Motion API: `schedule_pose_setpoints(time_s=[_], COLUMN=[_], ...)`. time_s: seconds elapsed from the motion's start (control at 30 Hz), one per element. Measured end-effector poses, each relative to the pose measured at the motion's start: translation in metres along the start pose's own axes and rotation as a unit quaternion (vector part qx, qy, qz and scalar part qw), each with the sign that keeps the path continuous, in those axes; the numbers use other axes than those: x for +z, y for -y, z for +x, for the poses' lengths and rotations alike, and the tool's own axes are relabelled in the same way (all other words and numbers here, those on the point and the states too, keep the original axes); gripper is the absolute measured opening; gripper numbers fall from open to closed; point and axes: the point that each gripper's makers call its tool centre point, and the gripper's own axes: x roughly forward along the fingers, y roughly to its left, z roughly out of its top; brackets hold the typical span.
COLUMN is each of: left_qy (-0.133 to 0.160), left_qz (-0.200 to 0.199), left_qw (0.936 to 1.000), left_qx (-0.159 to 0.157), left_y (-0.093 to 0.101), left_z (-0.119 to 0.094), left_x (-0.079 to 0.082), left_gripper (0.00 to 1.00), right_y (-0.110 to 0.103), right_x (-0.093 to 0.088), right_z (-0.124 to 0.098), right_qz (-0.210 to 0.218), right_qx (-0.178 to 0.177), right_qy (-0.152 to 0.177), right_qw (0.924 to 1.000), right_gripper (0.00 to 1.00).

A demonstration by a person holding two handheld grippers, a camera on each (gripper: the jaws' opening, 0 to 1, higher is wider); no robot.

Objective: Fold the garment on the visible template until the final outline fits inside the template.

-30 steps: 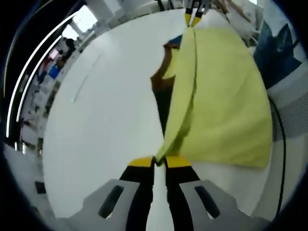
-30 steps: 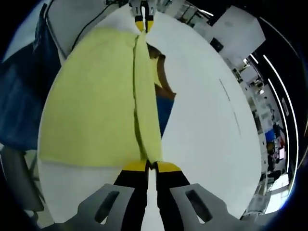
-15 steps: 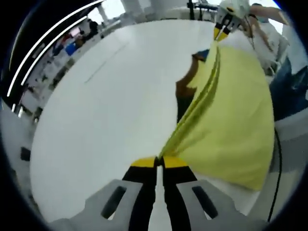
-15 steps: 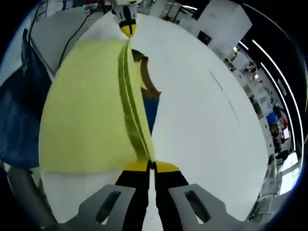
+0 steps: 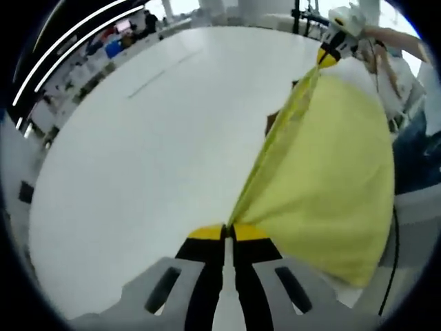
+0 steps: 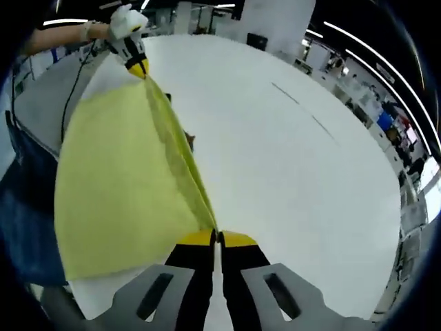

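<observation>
The left gripper (image 5: pixel 228 229) is pinching 1 corner of the yellow garment (image 5: pixel 331 172), jaws pressed together on the cloth, and the right gripper (image 6: pixel 216 236) is pinching the opposite end of that same edge, jaws likewise clamped on fabric. In the left gripper view the right gripper (image 5: pixel 329 54) is showing at the far end of the taut edge, with a person's hand (image 5: pixel 348 17) around it; in the right gripper view the left gripper (image 6: pixel 136 63) is sitting at the far end the same way.

The garment (image 6: pixel 124 186) is hanging from this stretched edge, lifted off the white table (image 5: pixel 138 158), with its body draping down toward the person's side of the edge. A dark brown patch (image 5: pixel 273 123), probably the template, is peeking out just beyond the edge.

Judging from this, a fold is in mid-carry: the next move is calling for both ends to be lowered together, keeping the edge tight, so the cloth lands over the template.

Beyond the garment edge the table (image 6: pixel 289 172) is stretching wide, giving plenty of room; on the draped side the table rim is lying close
</observation>
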Motion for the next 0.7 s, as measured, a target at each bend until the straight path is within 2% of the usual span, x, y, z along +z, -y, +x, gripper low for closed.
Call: schedule_pose_setpoints(time_s=[0.37,0.57,0.7], left_qy=[-0.005,-0.011,-0.012], left_qz=[-0.037,-0.059,-0.059], left_qw=[0.9993,0.9982,0.9981], left_qx=[0.005,0.008,0.010], left_y=[-0.006,-0.008,-0.008], left_z=[0.005,0.008,0.009], left_x=[-0.002,-0.003,-0.004], left_gripper=[0.00,0.00,0.00], right_y=[0.004,0.005,0.005], right_x=[-0.003,-0.005,-0.005], right_z=[0.008,0.011,0.011], right_qz=[0.011,0.036,0.045], right_qx=[0.000,0.000,-0.003], right_qy=[-0.010,-0.007,-0.006], right_qw=[0.9999,0.9993,0.9989], right_gripper=[0.03,0.03,0.03])
